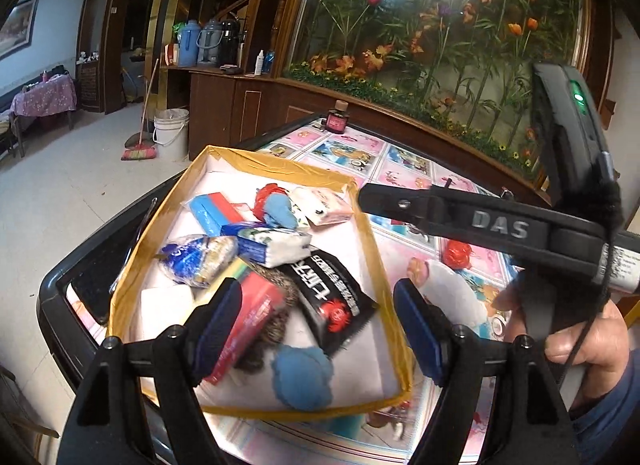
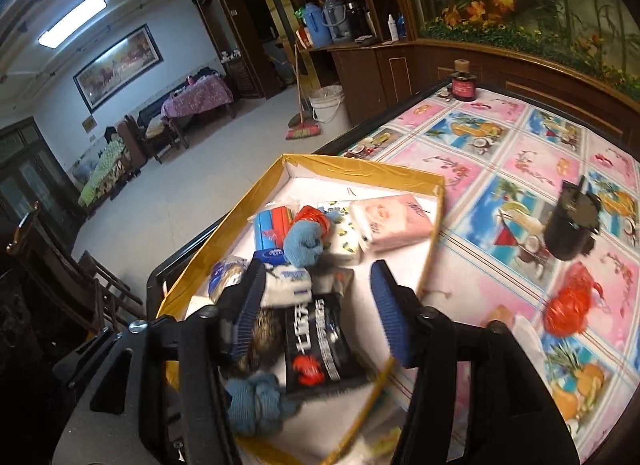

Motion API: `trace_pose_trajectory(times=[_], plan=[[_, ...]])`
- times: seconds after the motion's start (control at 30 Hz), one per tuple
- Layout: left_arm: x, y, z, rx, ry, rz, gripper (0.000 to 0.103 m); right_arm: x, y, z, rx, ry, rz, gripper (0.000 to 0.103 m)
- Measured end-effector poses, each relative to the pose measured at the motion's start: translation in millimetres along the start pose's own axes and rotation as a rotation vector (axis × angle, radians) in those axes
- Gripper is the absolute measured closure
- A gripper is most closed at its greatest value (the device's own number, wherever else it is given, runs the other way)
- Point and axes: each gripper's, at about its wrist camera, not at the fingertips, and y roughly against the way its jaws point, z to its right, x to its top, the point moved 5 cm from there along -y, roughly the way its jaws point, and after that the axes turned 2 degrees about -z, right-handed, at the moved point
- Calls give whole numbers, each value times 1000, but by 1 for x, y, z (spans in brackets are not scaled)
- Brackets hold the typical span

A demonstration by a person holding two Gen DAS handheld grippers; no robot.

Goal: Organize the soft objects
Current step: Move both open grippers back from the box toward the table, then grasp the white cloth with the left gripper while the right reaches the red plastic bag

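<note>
Nearest, the left gripper [image 1: 316, 329] has its blue-padded jaws standing wide apart with nothing pressed between them, over the near end of a shallow box [image 1: 384, 249] with yellow-taped rim. Under it, at about six o'clock in the left wrist view, lies a blue knitted ball [image 1: 302, 381], beside a red packet [image 1: 256, 313] and a black pouch [image 1: 334, 297] with a red crab mark. The right gripper [image 2: 316, 309] also hangs parted over the same box, holding nothing; the black pouch and a fuzzy brown item [image 2: 256, 341] show between its pads, untouched. Toward twelve o'clock in the box sit a white-and-blue tissue pack [image 1: 276, 245], a blue-and-silver bag [image 1: 200, 257], a blue-and-red pack [image 1: 214, 211], a second blue knitted piece [image 1: 280, 213] and a pink tissue pack [image 2: 394, 221]. Out on the patterned tablecloth [image 2: 516, 157], at three o'clock in the right wrist view, a red net bag [image 2: 568, 305] lies well apart from the box, with a black cup [image 2: 570, 231] beyond it. Farthest, at one o'clock, a dark bottle [image 2: 464, 83] stands at the table's far edge
</note>
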Motion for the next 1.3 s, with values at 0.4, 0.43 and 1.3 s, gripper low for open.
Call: trace_pose_trajectory(times=[0.4, 0.43, 1.3], plan=[[-29, 17, 35, -16, 11, 16, 25, -67, 68, 57, 70, -122, 80, 43], [-32, 16, 39, -19, 10, 11, 25, -73, 72, 66, 59, -133, 85, 43], [-39, -82, 165, -199, 1, -267, 25, -107, 121, 229, -85, -556, 206, 43]])
